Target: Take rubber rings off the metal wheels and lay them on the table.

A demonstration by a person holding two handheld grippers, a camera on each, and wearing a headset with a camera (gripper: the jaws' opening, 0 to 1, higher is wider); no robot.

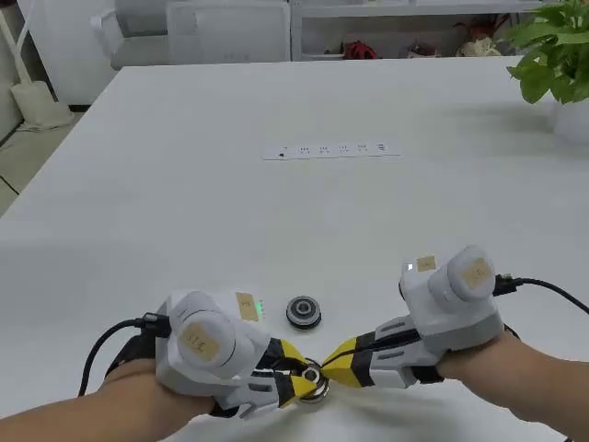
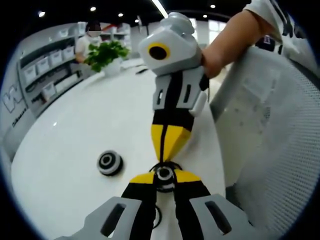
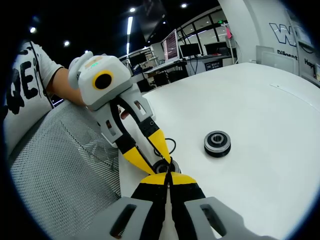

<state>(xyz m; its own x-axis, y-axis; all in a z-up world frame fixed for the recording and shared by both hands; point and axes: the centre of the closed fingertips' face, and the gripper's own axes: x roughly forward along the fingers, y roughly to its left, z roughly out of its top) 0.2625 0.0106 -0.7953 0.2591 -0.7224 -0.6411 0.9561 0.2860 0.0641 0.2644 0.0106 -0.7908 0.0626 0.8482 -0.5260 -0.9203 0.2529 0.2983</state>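
Observation:
A small metal wheel (image 1: 316,380) is held just above the table's near edge, between both grippers. My left gripper (image 1: 299,381) is shut on the wheel (image 2: 164,175), with a yellow tip on either side of it. From the opposite side my right gripper (image 1: 333,366) comes in tip to tip, its jaws shut on the black rubber ring at the wheel's rim (image 3: 162,167). A second wheel (image 1: 304,311) with its dark ring on lies flat on the white table (image 1: 276,221), just beyond the grippers. A thin black ring (image 3: 172,145) lies on the table near the left gripper's jaws.
A flat white strip with sockets (image 1: 331,150) lies at the table's middle. A potted plant (image 1: 557,46) stands at the far right corner. A mesh chair (image 2: 270,140) is close behind the near edge.

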